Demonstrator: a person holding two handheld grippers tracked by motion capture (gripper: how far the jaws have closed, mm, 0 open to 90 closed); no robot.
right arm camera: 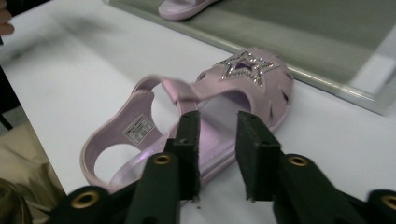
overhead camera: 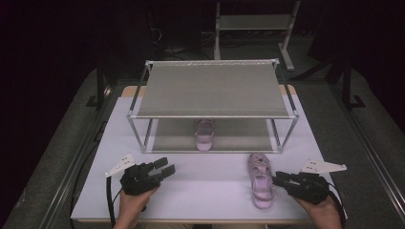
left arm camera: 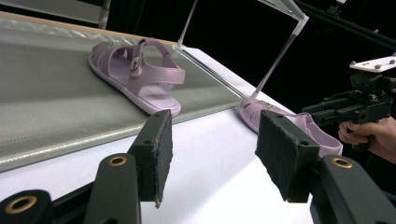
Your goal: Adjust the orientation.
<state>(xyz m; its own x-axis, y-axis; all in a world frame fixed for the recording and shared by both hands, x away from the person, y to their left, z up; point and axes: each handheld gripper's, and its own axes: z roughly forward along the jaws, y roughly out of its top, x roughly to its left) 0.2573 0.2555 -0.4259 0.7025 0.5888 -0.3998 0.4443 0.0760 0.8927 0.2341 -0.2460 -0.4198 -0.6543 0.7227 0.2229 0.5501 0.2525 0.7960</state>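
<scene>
Right tongs (right arm camera: 217, 154) parted at sandal (right arm camera: 187, 121) before rack (overhead camera: 212, 107).

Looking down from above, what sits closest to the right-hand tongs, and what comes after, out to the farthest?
1. Sandal on the table, just left of the right tongs.
2. Sandal on the lower shelf, ahead and to the left.
3. Left tongs, across the table on the left side.
</scene>
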